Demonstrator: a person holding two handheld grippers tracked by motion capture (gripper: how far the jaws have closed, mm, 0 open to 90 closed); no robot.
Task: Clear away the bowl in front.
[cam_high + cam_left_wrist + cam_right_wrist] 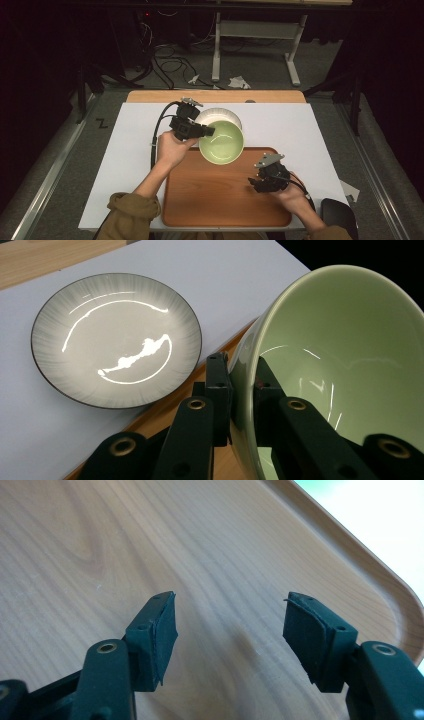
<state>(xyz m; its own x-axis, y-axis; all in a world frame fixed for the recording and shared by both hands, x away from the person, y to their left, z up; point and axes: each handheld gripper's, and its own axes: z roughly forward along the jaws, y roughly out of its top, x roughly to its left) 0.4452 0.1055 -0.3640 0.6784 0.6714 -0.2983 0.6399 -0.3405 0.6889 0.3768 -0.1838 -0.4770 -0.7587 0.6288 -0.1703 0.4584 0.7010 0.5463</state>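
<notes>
High view looks down; gripper views sit close — sharing the tray (225,200).

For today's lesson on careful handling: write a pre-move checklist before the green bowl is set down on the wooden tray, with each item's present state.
1. Left hand-held gripper clamps the wall of the glossy pale green ceramic bowl, one jaw inside, one outside: ok.
2. Bowl empty: ok.
3. Bare floor of the rectangular wooden tray free for landing: ok.
4. Right hand-held gripper open, holding nothing: ok.
5. Bowl clear of the round grey dark-rimmed plate: ok.
6. Grip firmness: cannot tell.
</notes>
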